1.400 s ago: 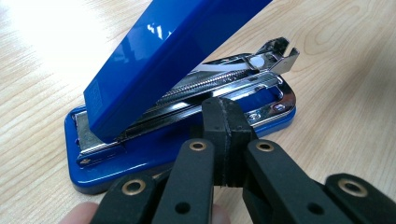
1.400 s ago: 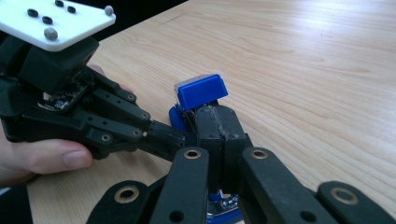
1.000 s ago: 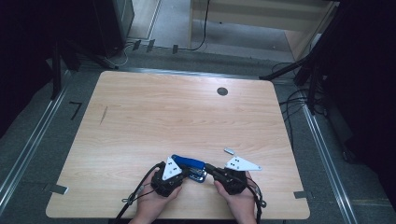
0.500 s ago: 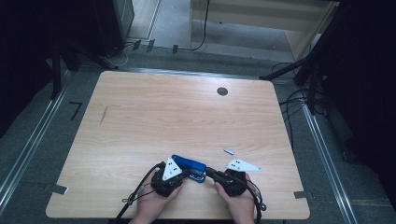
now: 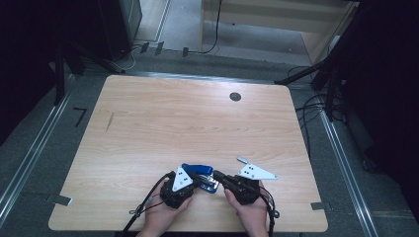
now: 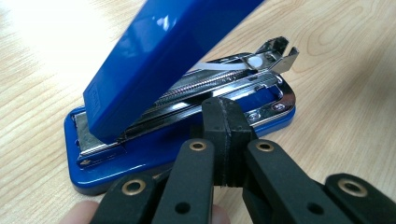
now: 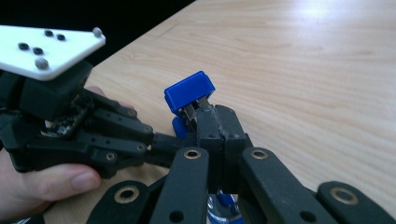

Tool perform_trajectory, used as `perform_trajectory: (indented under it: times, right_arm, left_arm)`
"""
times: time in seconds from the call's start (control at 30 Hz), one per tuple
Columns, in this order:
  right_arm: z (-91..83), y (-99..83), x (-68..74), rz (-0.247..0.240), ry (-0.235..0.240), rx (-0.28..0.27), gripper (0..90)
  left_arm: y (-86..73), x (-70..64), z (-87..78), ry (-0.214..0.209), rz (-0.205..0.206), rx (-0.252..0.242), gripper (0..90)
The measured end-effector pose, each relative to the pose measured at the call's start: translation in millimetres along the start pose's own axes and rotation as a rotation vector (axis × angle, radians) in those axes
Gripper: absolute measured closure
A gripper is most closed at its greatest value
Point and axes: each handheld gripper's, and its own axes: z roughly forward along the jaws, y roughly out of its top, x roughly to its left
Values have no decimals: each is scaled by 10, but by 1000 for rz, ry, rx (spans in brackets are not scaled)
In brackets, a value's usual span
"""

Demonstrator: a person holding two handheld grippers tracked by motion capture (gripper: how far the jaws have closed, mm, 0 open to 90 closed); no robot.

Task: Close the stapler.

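Left hand-held gripper (image 6: 223, 140) jaws pressed together at blue stapler (image 6: 154, 70) base, lid raised; right hand-held gripper (image 7: 217, 128) jaws closed against stapler's end; stapler on desk (image 5: 197, 118) near front edge.

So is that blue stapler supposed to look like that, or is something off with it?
The stapler is hinged open: its blue top tilts up off the metal staple channel, while the base lies flat on the table. Nothing looks broken or spilled.
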Motion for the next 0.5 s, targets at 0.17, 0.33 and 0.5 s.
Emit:
perform_trajectory:
  times: [0.17,0.33,0.5]
  right_arm:
    - [30,48,21,-22,13,-20,900]
    - [65,95,44,-46,22,-34,900]
    - [98,134,65,-58,27,-44,900]
  left_arm:
    - [0,-2,1,2,1,0,900]
    - [1,-2,4,2,3,-1,900]
    - [2,-5,7,4,12,-3,900]
